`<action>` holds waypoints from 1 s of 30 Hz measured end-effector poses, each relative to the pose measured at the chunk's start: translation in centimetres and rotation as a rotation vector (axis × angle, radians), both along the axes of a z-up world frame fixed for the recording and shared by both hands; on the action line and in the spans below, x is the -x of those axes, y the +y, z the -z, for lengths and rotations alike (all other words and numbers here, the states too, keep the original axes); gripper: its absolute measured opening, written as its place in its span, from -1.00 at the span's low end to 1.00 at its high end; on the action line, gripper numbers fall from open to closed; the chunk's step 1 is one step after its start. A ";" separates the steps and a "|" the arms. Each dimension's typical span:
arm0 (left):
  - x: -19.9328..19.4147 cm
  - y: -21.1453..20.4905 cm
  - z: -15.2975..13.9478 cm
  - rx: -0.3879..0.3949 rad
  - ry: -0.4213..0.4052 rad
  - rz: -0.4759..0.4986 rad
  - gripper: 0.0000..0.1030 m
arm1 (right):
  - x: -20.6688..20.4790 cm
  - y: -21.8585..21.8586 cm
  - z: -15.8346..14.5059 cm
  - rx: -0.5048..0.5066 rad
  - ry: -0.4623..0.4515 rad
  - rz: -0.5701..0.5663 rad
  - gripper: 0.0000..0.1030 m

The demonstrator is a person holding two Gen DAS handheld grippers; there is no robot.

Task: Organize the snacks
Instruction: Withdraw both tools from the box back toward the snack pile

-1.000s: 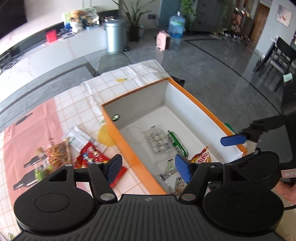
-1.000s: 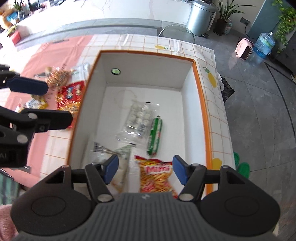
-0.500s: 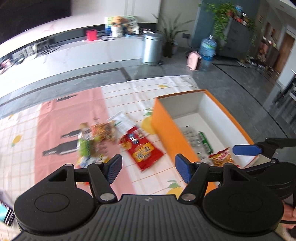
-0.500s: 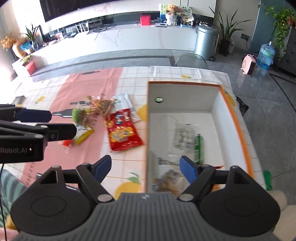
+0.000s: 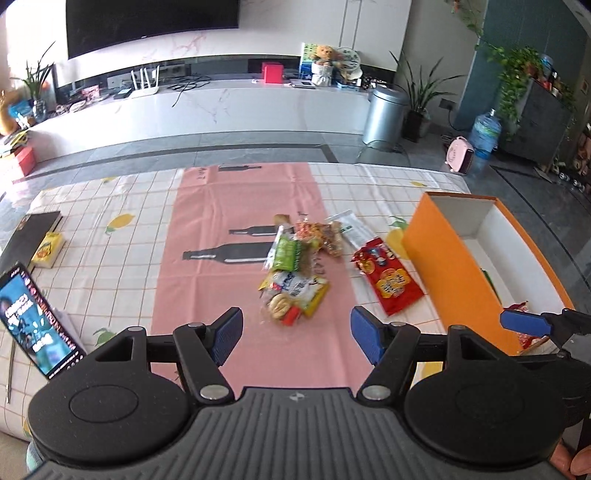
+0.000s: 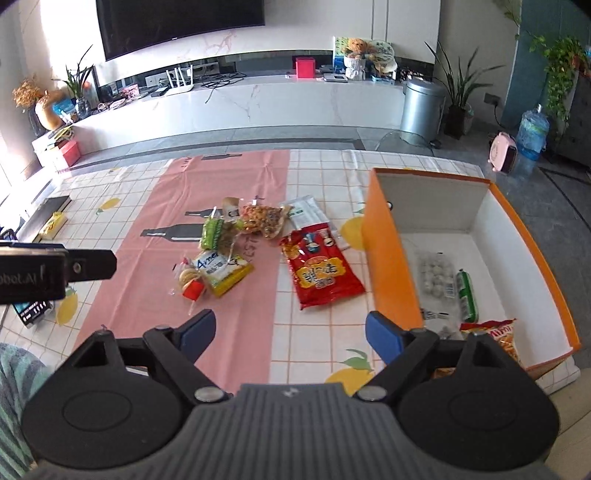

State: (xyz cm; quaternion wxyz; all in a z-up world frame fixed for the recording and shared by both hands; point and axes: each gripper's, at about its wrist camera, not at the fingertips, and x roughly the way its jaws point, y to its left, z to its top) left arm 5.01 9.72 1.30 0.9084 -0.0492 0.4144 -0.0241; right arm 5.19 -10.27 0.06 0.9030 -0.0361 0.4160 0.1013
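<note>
Behind the table, a long white marble-look counter (image 6: 240, 107) runs across the room under a large dark wall screen (image 6: 177, 22), carrying a red box (image 6: 305, 67), a white router with antennas and a stuffed bear. Grey floor tiles separate it from the table. To the right stand a steel bin (image 6: 421, 107), potted plants, a blue water jug (image 6: 532, 134) and a small pink heater (image 6: 503, 152).

Covering the table is a white checked cloth (image 6: 314, 339) printed with lemons, with a pink strip (image 5: 251, 206) showing black bottle shapes down its middle. On that strip lies the loose pile of snacks (image 5: 295, 273): a green packet, a clear bag of mixed crackers, a white and yellow packet with round biscuits. Just to their right, on the checked part, lies a red packet (image 6: 323, 271). Beside it stands the orange box (image 6: 391, 258), white inside, holding a tray of pale balls, a green tube and an orange-red chip bag. At the far left edge sit a phone (image 5: 33, 321) with a lit screen, a yellow pack and a dark book.

Above the near edge of the pink strip, the left gripper (image 5: 295, 334) hangs with its jaws opening, already wide, nothing between the blue pads. Nearer the box, the right gripper (image 6: 290, 334) has its jaws spreading too, empty.
</note>
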 end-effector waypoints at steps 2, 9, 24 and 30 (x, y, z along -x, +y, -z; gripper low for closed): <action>-0.1 0.9 0.7 0.027 0.017 -0.006 0.53 | 0.0 0.5 0.5 0.007 -0.003 -0.002 0.65; -0.9 2.3 2.8 0.086 0.059 0.002 0.53 | -0.4 1.7 1.5 -0.004 -0.023 -0.014 0.55; -5.5 3.2 6.4 0.157 0.095 0.007 0.53 | -5.6 2.6 5.4 0.003 0.036 -0.021 0.43; -7.9 2.9 7.6 0.137 0.111 0.036 0.56 | -8.0 2.5 6.8 0.025 0.023 -0.047 0.43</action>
